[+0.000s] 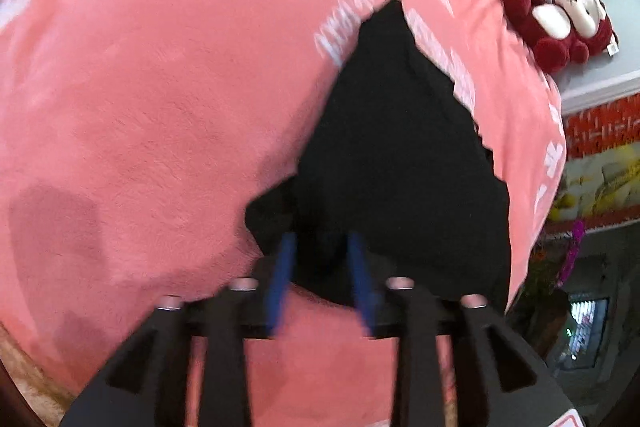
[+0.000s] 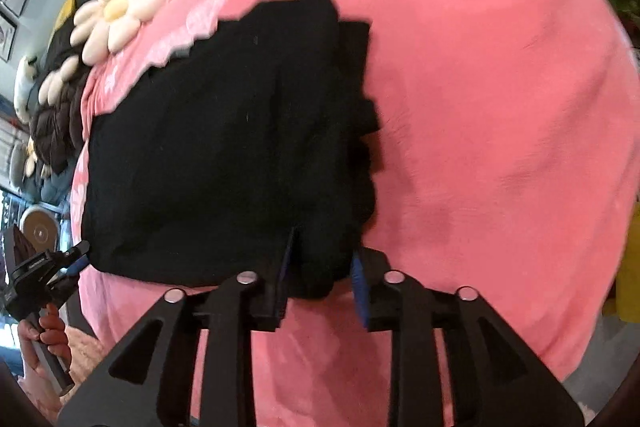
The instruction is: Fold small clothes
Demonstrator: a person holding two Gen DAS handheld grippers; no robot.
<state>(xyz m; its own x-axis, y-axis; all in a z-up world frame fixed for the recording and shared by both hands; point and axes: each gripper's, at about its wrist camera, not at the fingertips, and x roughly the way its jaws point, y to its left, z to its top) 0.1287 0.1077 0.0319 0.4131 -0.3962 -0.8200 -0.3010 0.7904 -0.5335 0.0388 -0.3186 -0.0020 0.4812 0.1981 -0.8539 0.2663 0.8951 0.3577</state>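
My left gripper stands with jaws parted over the near edge of the black garment, pads not pressing it. The garment lies flat on the pink blanket. My right gripper straddles its near corner, jaws likewise parted.

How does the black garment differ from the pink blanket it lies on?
The black garment is plain, while the pink blanket carries white lettering in the left wrist view. The garment is small and lies in folded layers; the blanket spreads wide beneath it. The garment's near edge sits between both grippers' fingers, the blanket's does not. Both are soft fabric.
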